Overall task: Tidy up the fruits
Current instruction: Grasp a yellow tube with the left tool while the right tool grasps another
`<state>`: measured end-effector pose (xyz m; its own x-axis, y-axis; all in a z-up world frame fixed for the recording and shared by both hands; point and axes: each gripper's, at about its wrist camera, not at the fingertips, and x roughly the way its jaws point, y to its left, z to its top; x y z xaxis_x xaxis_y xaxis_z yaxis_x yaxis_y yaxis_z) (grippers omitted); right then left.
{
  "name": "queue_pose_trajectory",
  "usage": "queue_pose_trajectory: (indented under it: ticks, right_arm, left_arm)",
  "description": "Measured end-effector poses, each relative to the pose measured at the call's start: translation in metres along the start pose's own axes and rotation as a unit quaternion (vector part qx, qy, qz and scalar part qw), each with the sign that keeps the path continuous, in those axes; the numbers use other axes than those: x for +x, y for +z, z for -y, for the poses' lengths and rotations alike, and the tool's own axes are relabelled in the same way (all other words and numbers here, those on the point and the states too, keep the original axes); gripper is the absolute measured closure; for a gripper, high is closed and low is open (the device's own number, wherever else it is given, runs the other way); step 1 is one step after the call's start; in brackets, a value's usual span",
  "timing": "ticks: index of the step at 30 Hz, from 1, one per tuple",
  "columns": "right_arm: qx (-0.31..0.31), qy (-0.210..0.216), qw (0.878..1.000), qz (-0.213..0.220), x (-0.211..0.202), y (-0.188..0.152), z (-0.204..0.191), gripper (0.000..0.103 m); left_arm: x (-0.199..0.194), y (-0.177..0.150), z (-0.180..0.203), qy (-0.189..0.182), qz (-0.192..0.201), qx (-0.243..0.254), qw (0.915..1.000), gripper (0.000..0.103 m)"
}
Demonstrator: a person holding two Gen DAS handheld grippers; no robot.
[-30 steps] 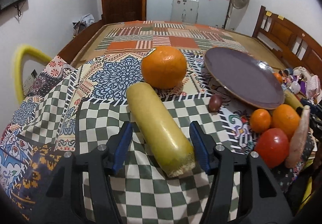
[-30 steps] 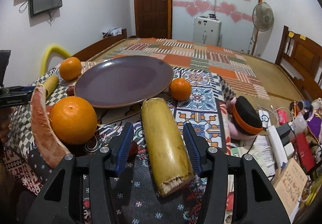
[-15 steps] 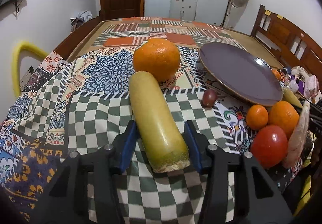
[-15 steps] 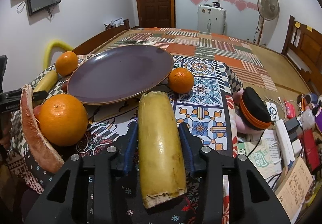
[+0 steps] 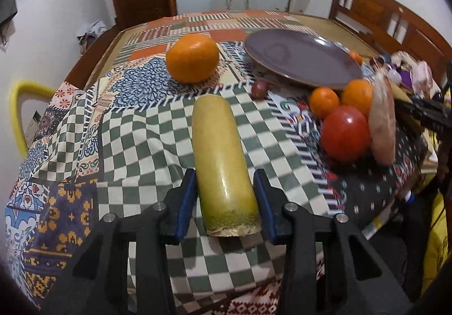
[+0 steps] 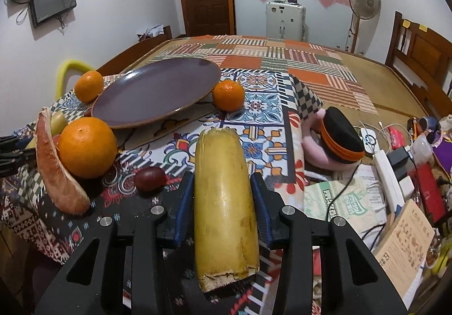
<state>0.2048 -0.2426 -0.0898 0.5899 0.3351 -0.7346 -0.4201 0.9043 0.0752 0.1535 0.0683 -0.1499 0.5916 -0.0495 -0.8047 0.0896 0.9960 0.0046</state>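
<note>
My left gripper is shut on a yellow sugarcane piece over the checked cloth. Beyond it lie a big orange and the purple plate. To the right sit two oranges, a red tomato, a small dark fruit and a pink pomelo slice. My right gripper is shut on a second sugarcane piece, lifted. In its view the plate is ahead left, with oranges, the slice and a dark fruit.
A pink toy with a black cap, papers, a power strip and boxes crowd the right side. A yellow chair back stands at the left. A wooden headboard is at the far right. The other gripper shows at the right edge.
Both grippers have closed on their sugarcane pieces. The left one has turned its piece straighter; the right one has lifted its piece, uncovering the dark fruit.
</note>
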Motion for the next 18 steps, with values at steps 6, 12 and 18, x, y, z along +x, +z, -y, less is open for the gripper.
queue_pose_trajectory:
  ticks: [6, 12, 18]
  right_arm:
    - [0.005, 0.009, 1.000, -0.010, 0.004, 0.003, 0.002, 0.065]
    - [-0.011, 0.006, 1.000, -0.017, 0.011, 0.009, -0.002, 0.065]
    - [-0.020, 0.007, 1.000, -0.021, 0.018, 0.012, -0.004, 0.066]
  left_arm:
    - [0.004, 0.009, 0.000, -0.002, -0.019, 0.014, 0.9997, 0.059]
    - [0.021, 0.025, -0.009, -0.013, -0.037, -0.002, 0.9992, 0.058]
    - [0.033, 0.039, -0.017, -0.013, -0.032, -0.011, 0.9993, 0.058]
